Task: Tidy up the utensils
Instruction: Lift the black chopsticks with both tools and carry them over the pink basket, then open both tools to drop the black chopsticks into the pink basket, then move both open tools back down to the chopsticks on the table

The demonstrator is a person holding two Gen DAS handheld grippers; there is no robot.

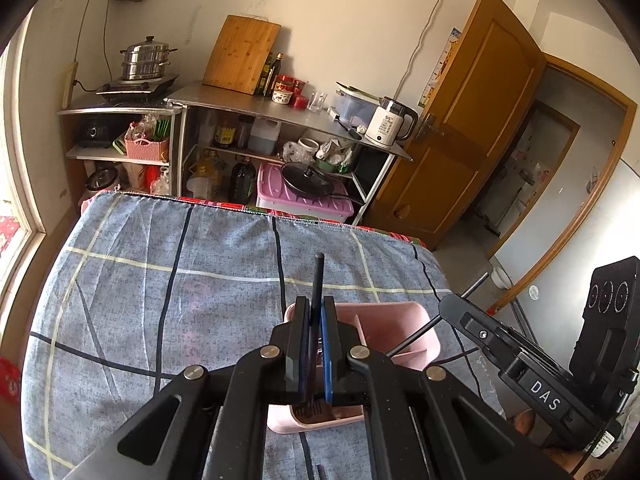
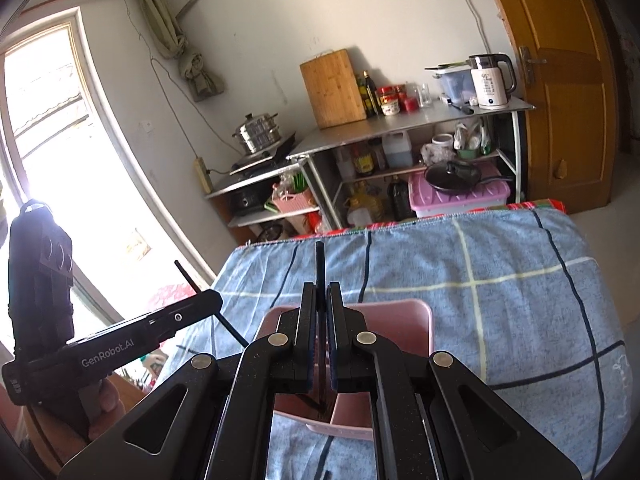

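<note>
A: Nearest, what do the tongs hold?

B: The left gripper (image 1: 316, 312) is clamped on a thin black chopstick (image 1: 319, 276); the right gripper (image 2: 320, 300) pinches its own slim black chopstick (image 2: 320, 264). Both sticks stand upright, lower ends over the pink plastic divided utensil holder (image 1: 404, 316) just beyond the jaws.

A: How will they handle?

B: Light, stiff, probably slick; a mid-shaft grip suits. Farther off lies the blue checked tablecloth (image 1: 160, 280).
</note>
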